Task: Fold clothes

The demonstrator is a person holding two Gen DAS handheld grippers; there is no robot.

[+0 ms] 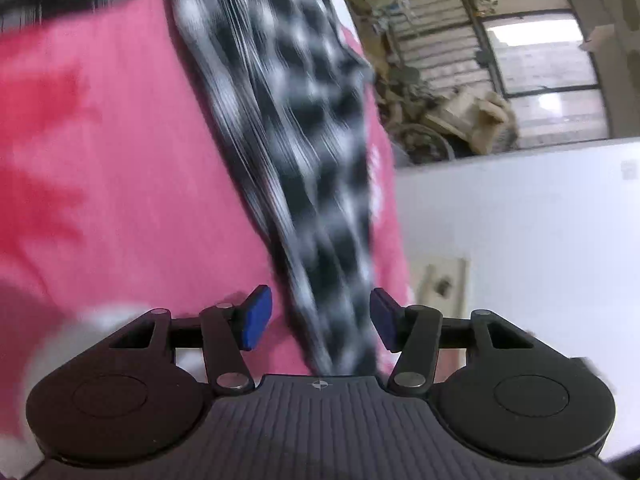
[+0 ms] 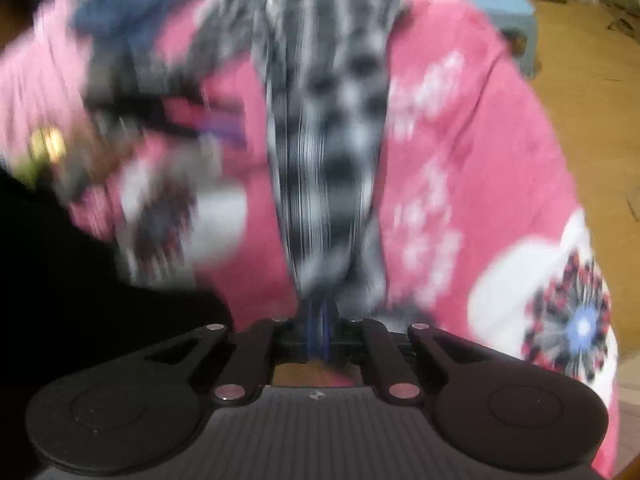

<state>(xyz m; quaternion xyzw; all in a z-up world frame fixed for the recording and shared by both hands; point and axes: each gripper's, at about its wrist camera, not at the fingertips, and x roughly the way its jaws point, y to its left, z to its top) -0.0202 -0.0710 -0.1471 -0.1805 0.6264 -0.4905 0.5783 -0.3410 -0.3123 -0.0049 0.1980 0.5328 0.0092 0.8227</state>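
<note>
Pink floral sheet (image 2: 472, 152), checked garment (image 2: 328, 128) pinched by right gripper (image 2: 319, 334), no legible writing

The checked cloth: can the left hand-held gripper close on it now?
Probably yes. The checked cloth already runs between the open pads of the left hand-held gripper, with nothing in between.

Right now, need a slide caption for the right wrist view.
Right tongs shut on a black-and-white checked cloth stretched over a pink flowered bedsheet.
</note>
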